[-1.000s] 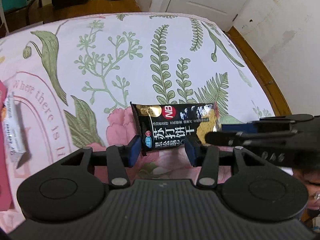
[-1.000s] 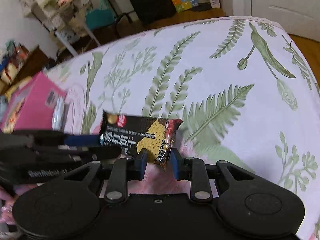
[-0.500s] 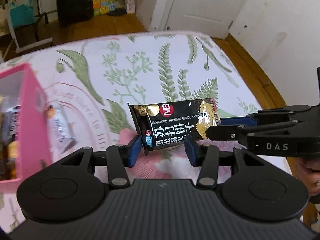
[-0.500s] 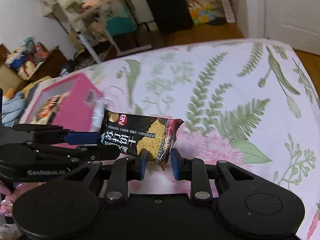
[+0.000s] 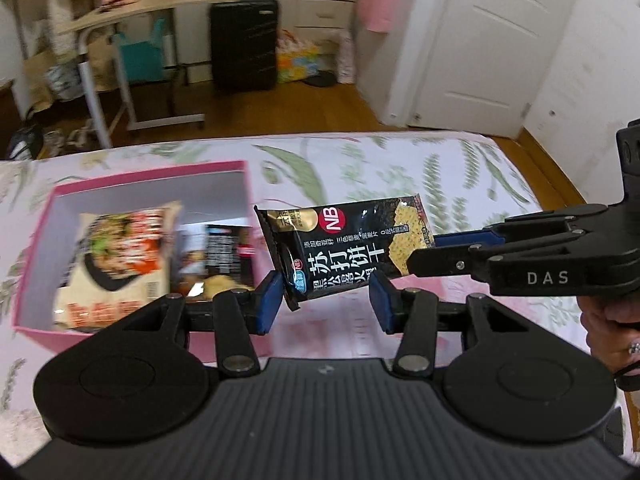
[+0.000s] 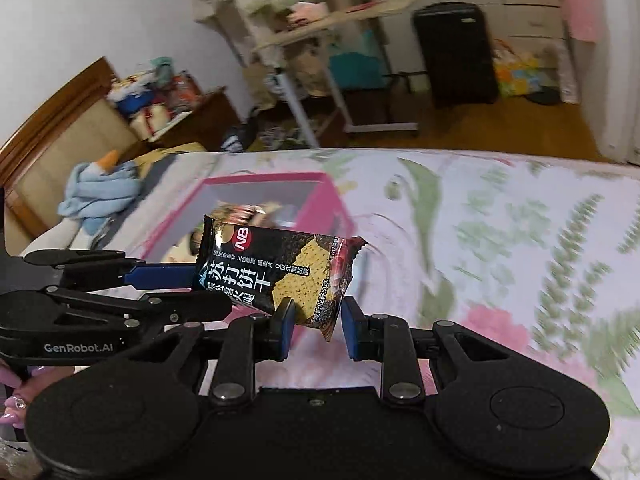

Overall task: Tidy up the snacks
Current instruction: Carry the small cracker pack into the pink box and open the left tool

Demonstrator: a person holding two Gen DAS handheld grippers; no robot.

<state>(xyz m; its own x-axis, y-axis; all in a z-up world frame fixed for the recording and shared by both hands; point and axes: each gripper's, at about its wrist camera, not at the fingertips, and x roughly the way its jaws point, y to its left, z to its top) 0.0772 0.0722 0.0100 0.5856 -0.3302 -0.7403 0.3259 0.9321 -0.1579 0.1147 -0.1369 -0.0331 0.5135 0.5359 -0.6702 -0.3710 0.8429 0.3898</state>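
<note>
Both grippers, left (image 5: 324, 300) & right (image 6: 316, 328), clamped on cracker pack (image 5: 348, 248), have lifted it toward pink box (image 5: 36, 280), so drop-in's prob next.

White door (image 5: 476, 40), wood floor (image 5: 312, 108), perhaps a black suitcase (image 5: 244, 40).

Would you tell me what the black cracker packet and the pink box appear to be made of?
The black cracker packet looks like glossy plastic film: it has a printed sheen and a serrated sealed end. The pink box seems to be matte cardboard, judging by its thin, straight walls and pale plain inside, though blur leaves that uncertain.
</note>
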